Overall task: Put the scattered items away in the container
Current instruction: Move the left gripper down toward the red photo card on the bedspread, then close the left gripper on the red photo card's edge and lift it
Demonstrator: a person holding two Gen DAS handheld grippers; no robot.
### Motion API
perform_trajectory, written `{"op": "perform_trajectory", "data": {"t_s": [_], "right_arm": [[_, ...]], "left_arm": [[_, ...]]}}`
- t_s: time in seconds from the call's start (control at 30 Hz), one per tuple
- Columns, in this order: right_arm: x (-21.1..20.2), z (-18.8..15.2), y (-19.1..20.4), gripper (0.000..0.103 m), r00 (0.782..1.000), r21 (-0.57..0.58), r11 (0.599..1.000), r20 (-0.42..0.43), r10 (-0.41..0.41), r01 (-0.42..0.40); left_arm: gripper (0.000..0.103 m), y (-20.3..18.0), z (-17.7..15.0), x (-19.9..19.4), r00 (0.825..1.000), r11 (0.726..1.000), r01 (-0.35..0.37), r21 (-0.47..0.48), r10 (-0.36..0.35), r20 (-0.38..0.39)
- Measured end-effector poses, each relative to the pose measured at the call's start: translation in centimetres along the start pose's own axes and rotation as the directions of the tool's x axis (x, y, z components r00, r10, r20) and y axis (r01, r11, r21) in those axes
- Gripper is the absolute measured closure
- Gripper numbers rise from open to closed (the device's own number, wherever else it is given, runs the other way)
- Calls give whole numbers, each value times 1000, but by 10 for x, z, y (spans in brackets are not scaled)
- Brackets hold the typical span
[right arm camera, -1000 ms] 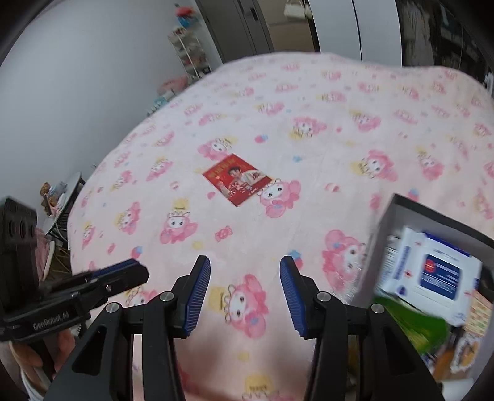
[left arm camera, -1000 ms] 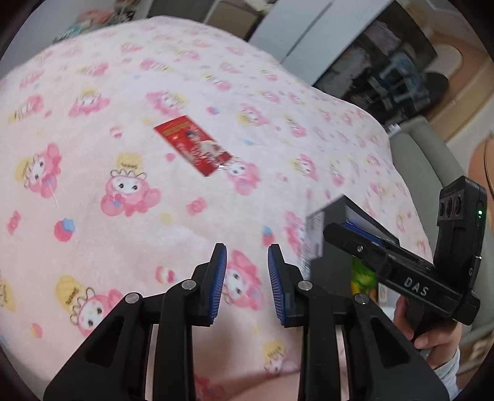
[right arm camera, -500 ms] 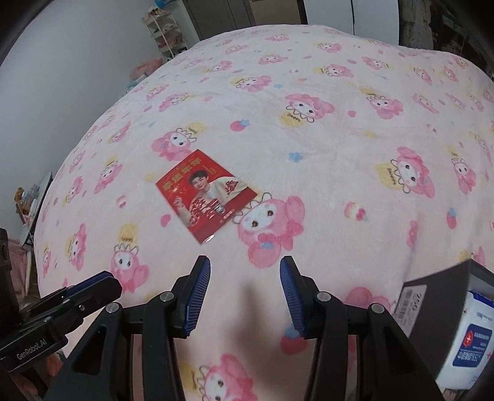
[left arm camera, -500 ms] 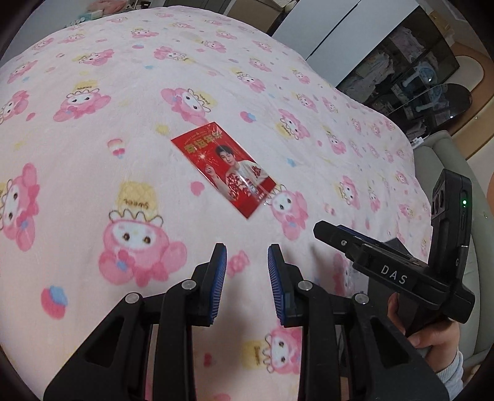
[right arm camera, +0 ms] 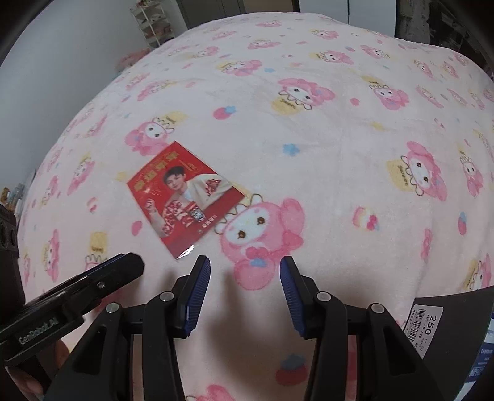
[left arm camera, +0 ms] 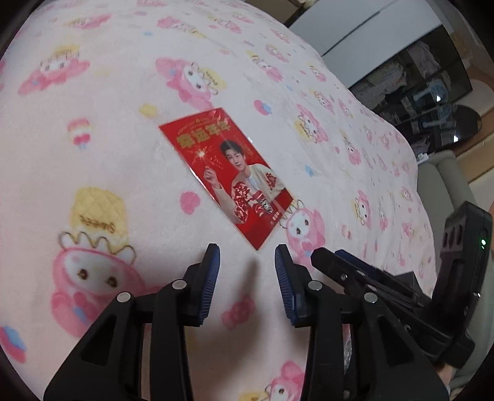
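Observation:
A red card printed with a person (left arm camera: 230, 172) lies flat on the pink cartoon blanket (left arm camera: 92, 154). My left gripper (left arm camera: 247, 262) hovers just short of the card's near corner; its jaws are opening and nothing is between them. In the right wrist view the same card (right arm camera: 182, 200) lies ahead and to the left of my right gripper (right arm camera: 245, 273), which is open and empty over the blanket (right arm camera: 339, 138). The dark container (right arm camera: 454, 327), with a barcode label on its wall, sits at the lower right there. Each view shows the other gripper at its edge.
The bed's right edge borders a grey-green seat (left arm camera: 447, 185) and dark shelving (left arm camera: 416, 92). In the right wrist view, a white wall (right arm camera: 61, 61) and a small rack (right arm camera: 154, 24) stand beyond the bed's far left. A hand (right arm camera: 27, 382) holds the left gripper's handle.
Both grippers have come down and forward toward the red card, which now looks much larger. The left jaws have widened. The container has slid to the right view's lower right corner.

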State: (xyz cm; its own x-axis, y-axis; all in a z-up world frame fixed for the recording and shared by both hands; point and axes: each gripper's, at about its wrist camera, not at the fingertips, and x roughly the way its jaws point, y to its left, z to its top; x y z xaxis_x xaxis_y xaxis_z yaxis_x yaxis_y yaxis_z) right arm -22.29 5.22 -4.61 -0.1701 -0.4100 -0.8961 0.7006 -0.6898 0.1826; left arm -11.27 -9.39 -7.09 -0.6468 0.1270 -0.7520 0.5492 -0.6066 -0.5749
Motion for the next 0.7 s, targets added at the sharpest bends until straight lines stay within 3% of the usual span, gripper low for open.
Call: {"op": "perform_trajectory", "data": {"t_s": [0.2, 0.27, 0.3, 0.33, 0.47, 0.7], "right_arm": [[12, 3, 0, 60, 1000, 10, 1000, -7, -1, 1], [14, 3, -4, 60, 1000, 27, 1000, -9, 7, -7], [14, 3, -6, 60, 1000, 36, 999, -11, 10, -10], [14, 2, -8, 60, 1000, 44, 999, -12, 12, -11], [6, -2, -16, 60, 1000, 63, 998, -3, 9, -9], [-20, -25, -13, 60, 998, 64, 996, 4, 58, -58]], "left_arm": [[60, 15, 15, 20, 998, 991, 47, -122, -41, 45], [68, 18, 21, 27, 998, 987, 54, -153, -48, 43], [88, 18, 23, 32, 998, 985, 55, -161, -51, 30], [92, 18, 25, 36, 998, 984, 58, -168, -56, 19], [96, 11, 13, 31, 997, 988, 80, -133, -78, 15], [98, 15, -33, 0, 989, 987, 120, -109, -129, -79]]}}
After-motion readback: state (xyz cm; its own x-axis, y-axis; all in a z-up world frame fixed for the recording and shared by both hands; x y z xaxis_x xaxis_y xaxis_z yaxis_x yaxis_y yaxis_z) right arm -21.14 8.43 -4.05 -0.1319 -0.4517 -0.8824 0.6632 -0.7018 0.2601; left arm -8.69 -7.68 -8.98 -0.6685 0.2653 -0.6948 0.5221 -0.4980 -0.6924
